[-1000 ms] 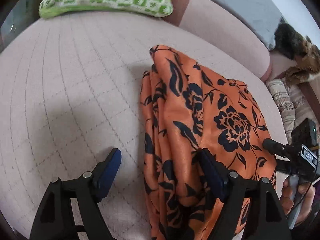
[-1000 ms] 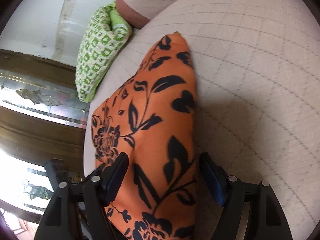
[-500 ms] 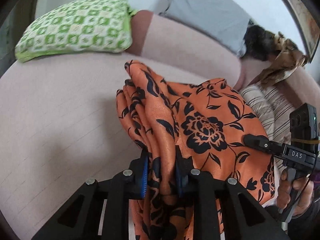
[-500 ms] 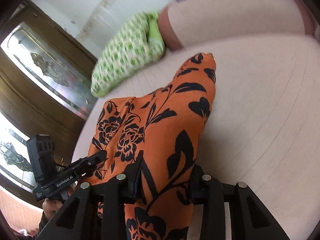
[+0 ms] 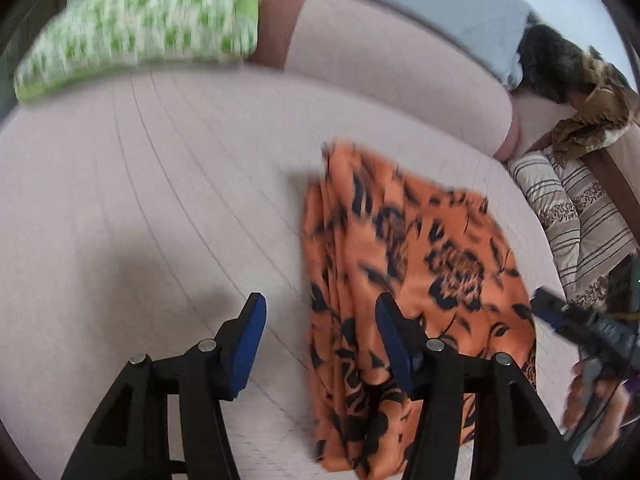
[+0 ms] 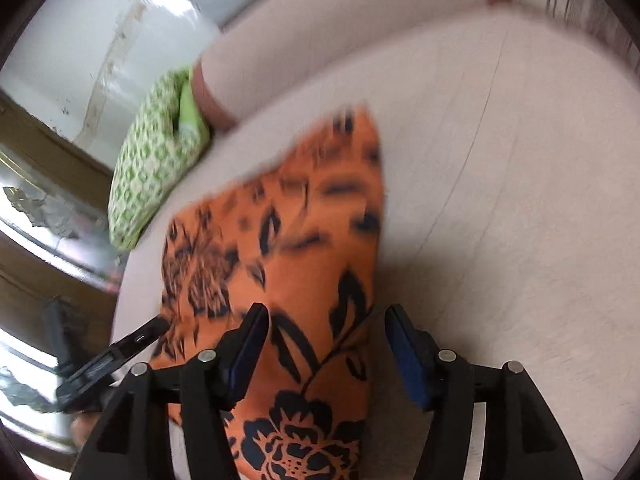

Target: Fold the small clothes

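Both hand-held grippers have just let go. Half a second ago each was pinched on the orange floral cloth (image 5: pixel 404 264); now the left hand-held gripper (image 5: pixel 318 344) has its blue pads spread and still opening, with only one long edge of the cloth lying loosely between them and nothing pressed. Its right pad sits over the fabric, its left pad hangs above the bare pale pink bed cover (image 5: pixel 160 200).

The right hand-held gripper (image 6: pixel 326 356) is the same: jaws parting, the cloth running up between them from 6 o'clock toward 12, but slack, with the pads clear of it.

The cloth itself now lies flat on the bed as a narrow folded strip, layered along its left edge in the left wrist view, stretching from about 6 o'clock up to the centre. The green patterned pillow (image 5: pixel 140 32) rests well apart at 11 o'clock against the headboard side, and a heap of striped bedding (image 5: pixel 576 216) sits at 3 o'clock, near the cloth but not touching it as far as I can tell. In the left view the person's other hand (image 5: pixel 592 396) shows at 4 o'clock, holding the right tool's handle.

Both views are blurred, so the hands are on the move. I judge one fold has just been laid down and released; the strip looks long enough to want another fold across its length before it counts as finished.
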